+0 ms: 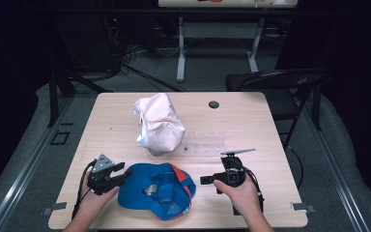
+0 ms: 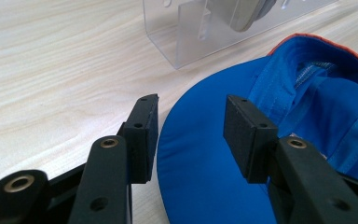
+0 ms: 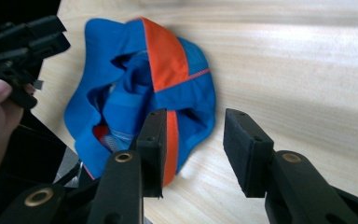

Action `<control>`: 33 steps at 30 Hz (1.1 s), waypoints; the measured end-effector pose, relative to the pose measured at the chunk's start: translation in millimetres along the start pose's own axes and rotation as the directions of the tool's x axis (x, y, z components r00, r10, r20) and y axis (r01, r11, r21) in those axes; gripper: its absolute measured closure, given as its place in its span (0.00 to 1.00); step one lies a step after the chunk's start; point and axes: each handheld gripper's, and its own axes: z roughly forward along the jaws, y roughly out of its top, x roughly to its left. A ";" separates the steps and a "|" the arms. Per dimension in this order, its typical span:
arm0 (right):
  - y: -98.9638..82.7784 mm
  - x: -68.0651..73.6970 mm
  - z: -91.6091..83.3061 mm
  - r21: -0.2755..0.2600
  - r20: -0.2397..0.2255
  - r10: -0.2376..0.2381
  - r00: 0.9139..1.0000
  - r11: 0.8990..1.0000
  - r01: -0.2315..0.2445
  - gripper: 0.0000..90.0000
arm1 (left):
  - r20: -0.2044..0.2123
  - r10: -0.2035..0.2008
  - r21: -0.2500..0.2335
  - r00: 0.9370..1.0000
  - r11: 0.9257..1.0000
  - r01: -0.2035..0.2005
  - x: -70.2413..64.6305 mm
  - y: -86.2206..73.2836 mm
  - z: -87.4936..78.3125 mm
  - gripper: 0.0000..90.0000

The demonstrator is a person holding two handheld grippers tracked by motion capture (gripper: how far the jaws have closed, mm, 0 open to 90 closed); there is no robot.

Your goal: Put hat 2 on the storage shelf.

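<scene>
Both grippers gape empty: left gripper (image 1: 118, 173) at the upturned blue-and-orange fabric cap's (image 1: 157, 190) nine o'clock brim, right gripper (image 1: 206, 180) at three. Pinch opposite edges squarely.

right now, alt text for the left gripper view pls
The left gripper, jaws open, straddles the brim edge of a blue cap lying upside down on a pale wood table, pads not pressing it. Behind the cap stands a clear plastic stand.
</scene>
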 end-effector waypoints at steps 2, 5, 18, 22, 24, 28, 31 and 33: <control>-1.6 -1.1 0.5 0.013 -0.005 0.005 1.000 1.000 -0.005 0.68 | 0.001 -0.006 -0.001 1.000 1.000 0.006 -0.3 -0.5 0.5 0.62; -7.2 -4.0 3.1 0.004 -0.012 0.019 1.000 1.000 -0.019 0.69 | 0.005 -0.006 0.005 1.000 1.000 0.006 -0.6 -1.3 1.8 0.62; -17.1 -0.7 9.9 -0.008 -0.040 0.014 0.999 1.000 -0.014 0.67 | 0.005 -0.010 0.010 1.000 1.000 0.010 -1.0 -2.3 3.7 0.62; -19.1 0.2 13.9 0.004 -0.050 0.001 0.999 1.000 -0.001 0.65 | 0.004 -0.002 0.009 1.000 1.000 0.002 -1.6 -2.3 3.9 0.62; -19.9 1.1 15.5 0.023 -0.059 0.009 0.998 1.000 -0.008 0.65 | 0.003 -0.005 0.008 1.000 1.000 0.005 -1.9 -2.4 3.5 0.62; -22.9 4.2 24.2 0.040 -0.078 0.015 0.997 0.999 -0.012 0.65 | 0.005 -0.005 0.009 1.000 1.000 0.005 -2.1 -2.6 3.3 0.62; -23.9 5.7 28.2 0.063 -0.082 0.010 0.997 0.998 -0.005 0.64 | 0.007 -0.003 0.012 1.000 1.000 0.003 -2.8 -2.7 2.7 0.61; -24.6 6.3 31.9 0.077 -0.093 0.011 0.996 0.997 -0.004 0.63 | 0.006 -0.003 0.012 1.000 1.000 0.003 -3.0 -3.2 2.5 0.61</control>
